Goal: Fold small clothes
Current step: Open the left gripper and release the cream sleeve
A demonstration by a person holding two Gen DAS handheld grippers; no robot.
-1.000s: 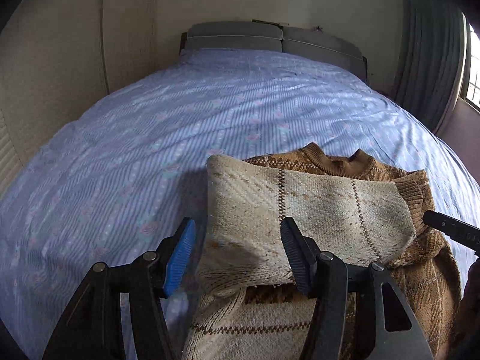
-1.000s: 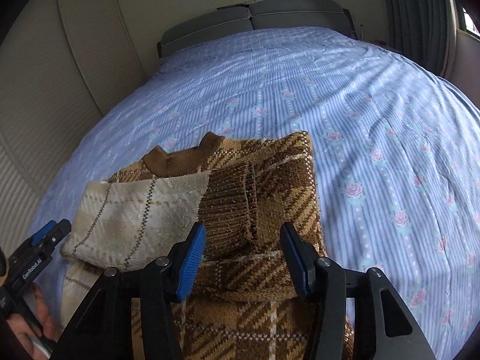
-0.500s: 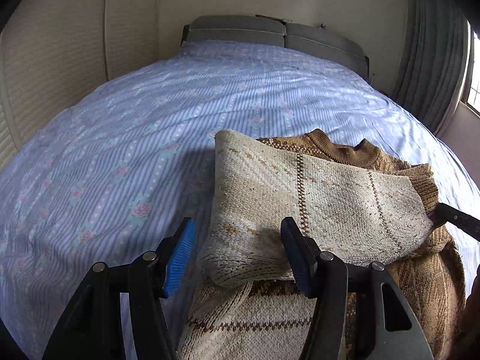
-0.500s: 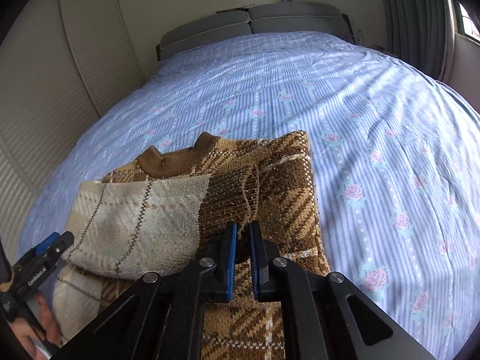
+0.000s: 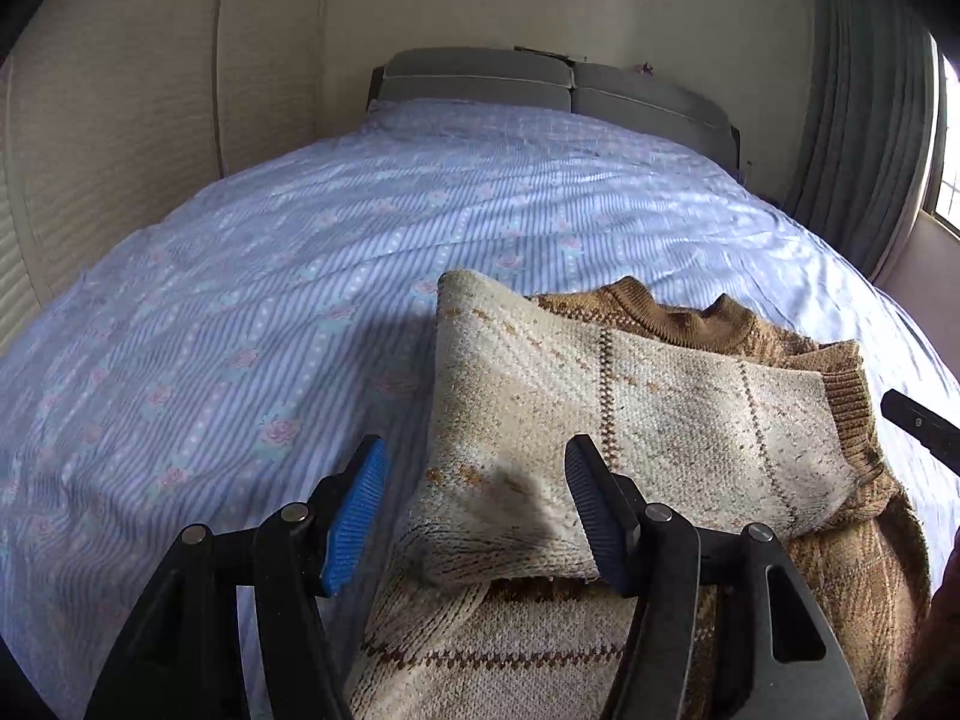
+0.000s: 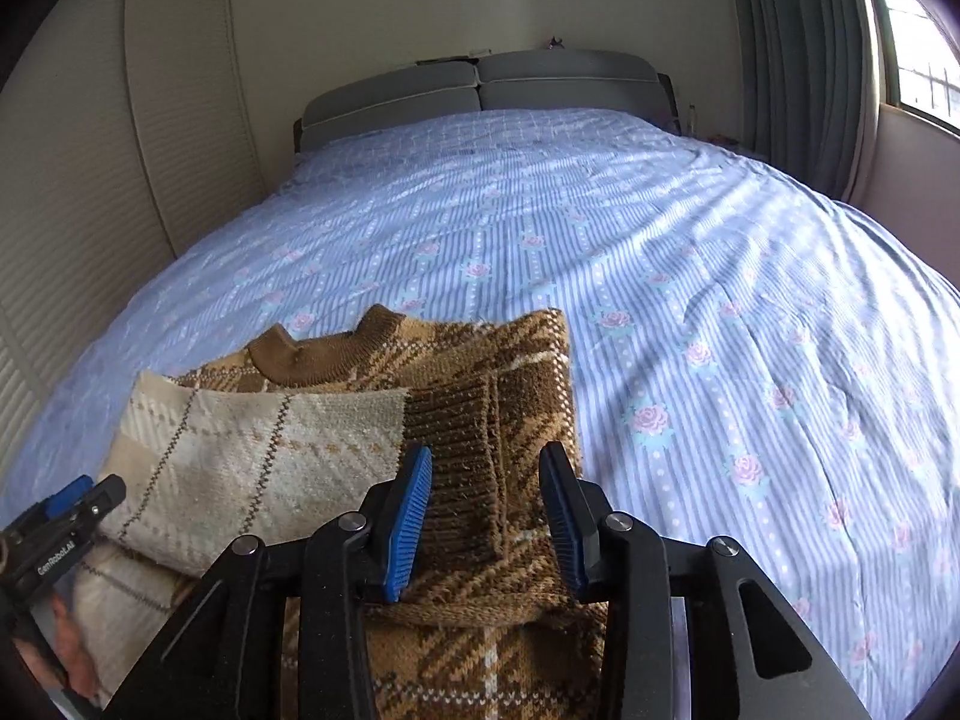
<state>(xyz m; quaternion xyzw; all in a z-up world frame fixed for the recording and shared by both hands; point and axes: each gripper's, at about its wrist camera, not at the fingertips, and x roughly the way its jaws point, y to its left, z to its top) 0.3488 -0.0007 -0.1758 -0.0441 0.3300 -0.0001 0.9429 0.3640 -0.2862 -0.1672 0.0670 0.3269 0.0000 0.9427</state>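
A brown and cream plaid knit sweater (image 5: 660,432) lies on the bed, collar toward the headboard; it also shows in the right wrist view (image 6: 372,420). A cream sleeve (image 5: 540,396) is folded across the body, its brown cuff (image 6: 456,450) at the right side. My left gripper (image 5: 474,510) is open around the sleeve's folded near-left edge. My right gripper (image 6: 486,510) is open, its jaws on either side of the cuff and the sweater's right edge. Each gripper's tip shows at the edge of the other's view.
The blue striped floral bedsheet (image 6: 690,300) stretches wide to the right and ahead of the sweater. A grey headboard (image 5: 540,84) stands at the far end. Cream wardrobe doors (image 5: 120,150) line the left wall; curtains and a window (image 6: 918,48) are at the right.
My right gripper shut near the cuff half a second ago and has opened again. Both grippers have drawn back and up a little. The left gripper stayed open.
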